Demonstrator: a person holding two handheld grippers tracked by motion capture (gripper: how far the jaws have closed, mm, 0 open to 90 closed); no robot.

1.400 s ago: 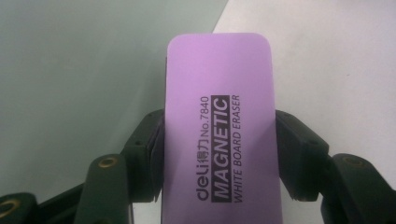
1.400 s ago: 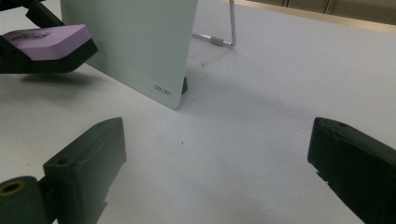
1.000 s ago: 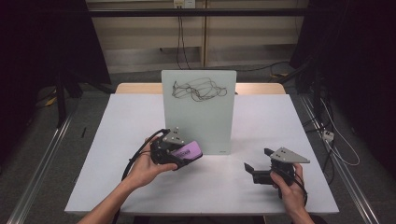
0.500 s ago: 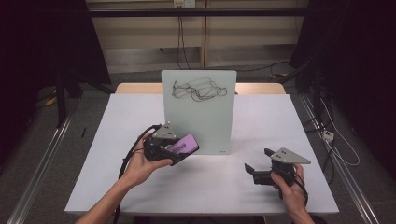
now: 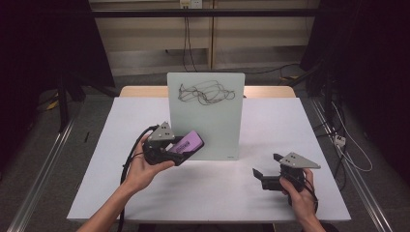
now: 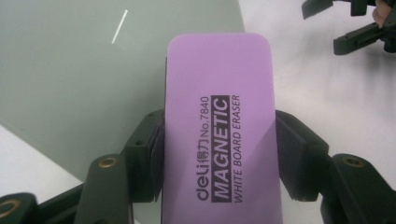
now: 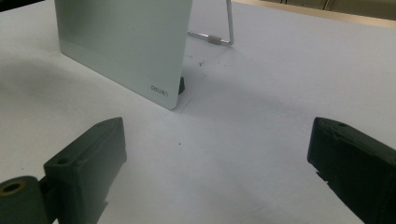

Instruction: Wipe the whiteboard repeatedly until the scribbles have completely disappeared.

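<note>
Purple eraser (image 6: 219,135) at the centre of the left gripper view, clamped by its two long edges between the black jaws of the left gripper (image 6: 219,158), pads pressing on both sides. Black print on its face: "MAGNETIC WHITE BOARD ERASER". In the high view, same eraser (image 5: 190,143) left of centre, tilted, upper end pointing toward the lower left part of the whiteboard (image 5: 205,116); touching the board or only just in front of it, cannot tell. Left gripper (image 5: 181,150) there carried by a hand (image 5: 142,166) coming in from the lower left of the frame, with a grey three-cornered plate on top and a black cable hanging down at its left.

Whiteboard upright in the middle of the high view, on a white table (image 5: 121,193), with black scribbles (image 5: 205,92) in its upper part. Pale green surface of the board (image 6: 79,79) across the upper left of the left gripper view, behind the eraser.

Right gripper (image 5: 266,174) at the lower right of the high view, low over the table, well apart from the board, held by the other hand (image 5: 300,193). In the right gripper view, jaws of the right gripper (image 7: 217,163) standing wide apart with bare table between them. Lower corner of the board (image 7: 135,51) in the upper left of that view, a thin metal stand (image 7: 219,32) behind it.
</note>
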